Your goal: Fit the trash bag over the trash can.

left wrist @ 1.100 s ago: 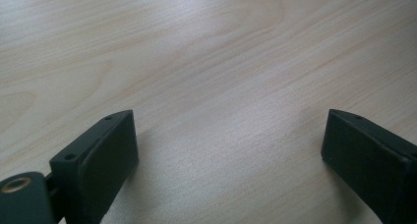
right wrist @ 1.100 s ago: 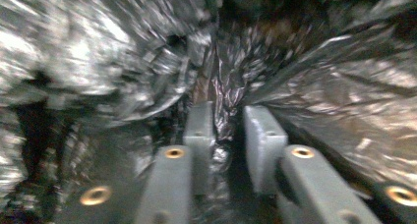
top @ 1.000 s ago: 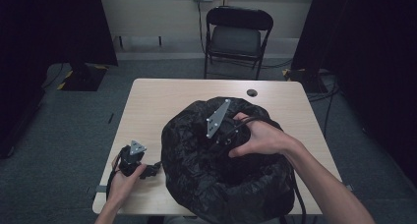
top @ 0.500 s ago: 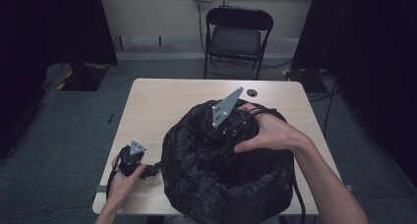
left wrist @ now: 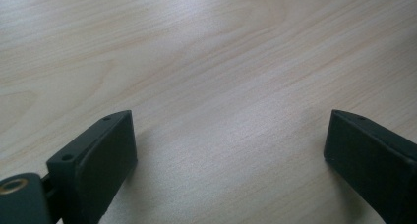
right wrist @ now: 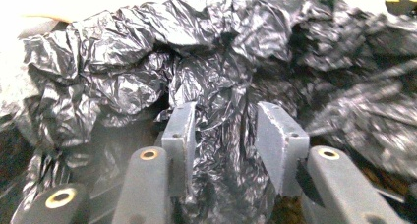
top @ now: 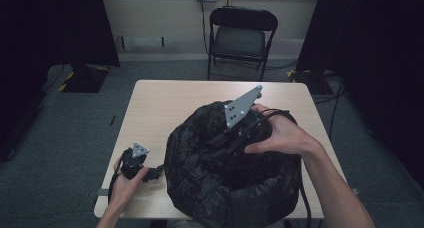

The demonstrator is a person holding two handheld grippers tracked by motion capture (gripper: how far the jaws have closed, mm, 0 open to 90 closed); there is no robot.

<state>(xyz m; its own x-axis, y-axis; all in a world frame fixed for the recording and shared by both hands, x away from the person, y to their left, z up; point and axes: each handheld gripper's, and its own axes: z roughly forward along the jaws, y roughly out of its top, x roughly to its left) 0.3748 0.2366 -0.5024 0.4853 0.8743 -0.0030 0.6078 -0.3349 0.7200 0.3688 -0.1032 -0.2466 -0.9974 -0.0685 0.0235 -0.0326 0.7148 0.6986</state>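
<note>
A big crumpled black plastic bag (top: 225, 183) lies heaped on the near right of the light wooden table (top: 165, 103). My right gripper (top: 222, 140), grey plate (top: 242, 107) uppermost, reaches into the top of the heap. In the right gripper view a raised fold of the bag (right wrist: 223, 135) stands between the pads of the right gripper (right wrist: 226, 111). The jaws have just been closing, and they pinch that fold. My left gripper (top: 150, 174) rests at the table's near left edge. In the left gripper view the left gripper (left wrist: 228, 121) is open over bare wood.
A black folding chair (top: 240, 38) stands behind the table's far edge, with cables on the floor near it. Bare tabletop stretches left of and behind the bag. Dark curtains hang on both sides of the room.
My right hand has risen and drifted toward the far right with the gripper, pulling the bag's top fold up. The left hand and its gripper have stayed put.
</note>
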